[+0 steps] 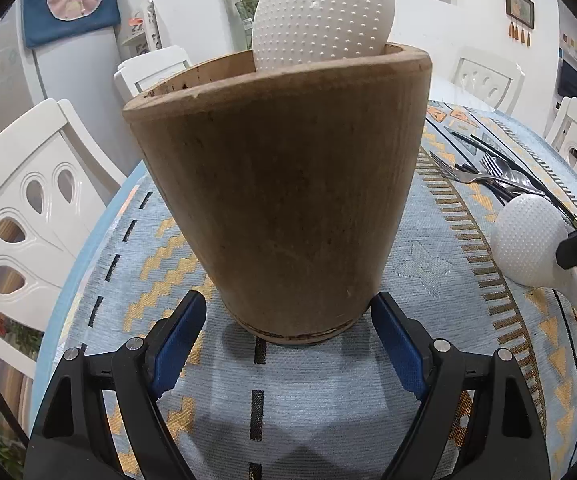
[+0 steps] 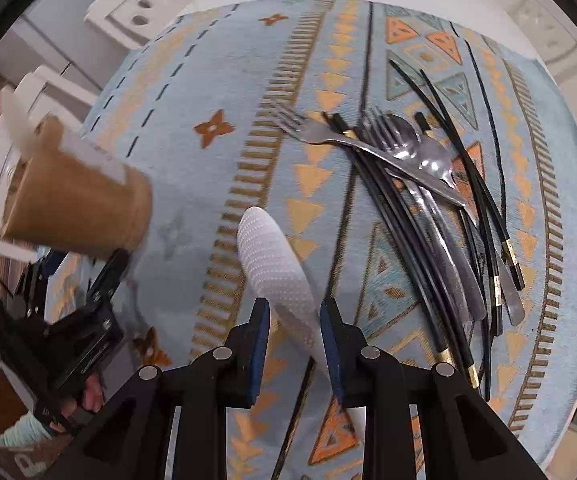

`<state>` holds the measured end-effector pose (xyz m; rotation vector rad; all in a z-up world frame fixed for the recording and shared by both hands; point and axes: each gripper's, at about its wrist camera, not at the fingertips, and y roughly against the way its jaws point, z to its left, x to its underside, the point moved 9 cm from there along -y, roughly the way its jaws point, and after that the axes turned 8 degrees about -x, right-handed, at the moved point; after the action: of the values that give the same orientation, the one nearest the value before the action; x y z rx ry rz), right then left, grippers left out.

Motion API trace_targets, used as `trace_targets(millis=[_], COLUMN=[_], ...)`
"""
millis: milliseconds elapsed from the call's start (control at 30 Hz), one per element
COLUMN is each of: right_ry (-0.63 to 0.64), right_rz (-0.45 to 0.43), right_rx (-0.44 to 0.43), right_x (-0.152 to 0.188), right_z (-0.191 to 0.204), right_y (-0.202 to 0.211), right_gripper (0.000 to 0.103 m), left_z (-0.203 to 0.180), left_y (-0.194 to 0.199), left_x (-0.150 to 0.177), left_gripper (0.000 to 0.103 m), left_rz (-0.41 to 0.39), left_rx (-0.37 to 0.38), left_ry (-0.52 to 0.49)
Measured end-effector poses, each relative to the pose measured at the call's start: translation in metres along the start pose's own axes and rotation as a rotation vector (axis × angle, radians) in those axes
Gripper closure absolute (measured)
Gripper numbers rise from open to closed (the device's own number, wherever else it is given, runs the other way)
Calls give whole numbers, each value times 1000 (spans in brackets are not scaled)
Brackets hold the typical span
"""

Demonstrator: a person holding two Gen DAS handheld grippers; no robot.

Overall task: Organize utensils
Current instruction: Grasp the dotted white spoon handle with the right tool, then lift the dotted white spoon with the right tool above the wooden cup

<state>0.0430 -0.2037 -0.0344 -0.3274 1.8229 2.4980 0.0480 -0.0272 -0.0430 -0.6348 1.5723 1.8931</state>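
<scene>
Holder: tall wooden utensil holder (image 1: 276,200) on worktop, one dimpled white spoon (image 1: 322,12) inside.
L gripper (image 1: 288,344): jaws closed on holder's base.
R gripper (image 2: 294,344): jaws clamped on second white spoon (image 2: 276,264) (bumpy plastic), raised off cloth.
Nearby: steel forks (image 2: 316,134), spoons, black chopsticks (image 2: 416,240) heaped on patterned tablecloth (image 2: 208,92); white chairs (image 1: 28,208) around.

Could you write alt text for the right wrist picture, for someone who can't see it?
The right tool grips a white dimpled rice paddle by its handle, lifted over a patterned blue tablecloth. To the right lies a pile of black chopsticks, forks and spoons; at left, the other tool holds a wooden cup.
</scene>
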Motion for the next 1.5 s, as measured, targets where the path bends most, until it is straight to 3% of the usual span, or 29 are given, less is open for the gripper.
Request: trace_targets(millis=[100,200,333,567,767,833,933,1267,1500], right_ry=[36,65,117,120,175,192,221,132,96], right_rz=[9,34,67,102,145,128,58,-154,-279], right_rx=[-7,-75,28,-2,34,48,39,-48,-46], right_x=[0,3,6,-8,-31,-34,-40,-44,-43], right_z=[10,24,20,24,42,47,57,50,50], right_y=[0,-3,-14,-33,-71,-71,-56,12,59], right_gripper=[78,78,78,78,80,91,94,95,95], left_z=[0,0,0,0,1,1,1,0,0], left_y=[0,0,0,0,0,0,1,0,0], left_x=[0,0,0,0,1,0,1,1,2], left_gripper=[18,18,18,18,18,18,18,18,18], left_rz=[0,1,1,-1,-1,-2,-6,-2,-3], left_rx=[1,1,2,1,2,0,-6,1,0], left_ry=[2,4,6,6,8,6,1,4,3])
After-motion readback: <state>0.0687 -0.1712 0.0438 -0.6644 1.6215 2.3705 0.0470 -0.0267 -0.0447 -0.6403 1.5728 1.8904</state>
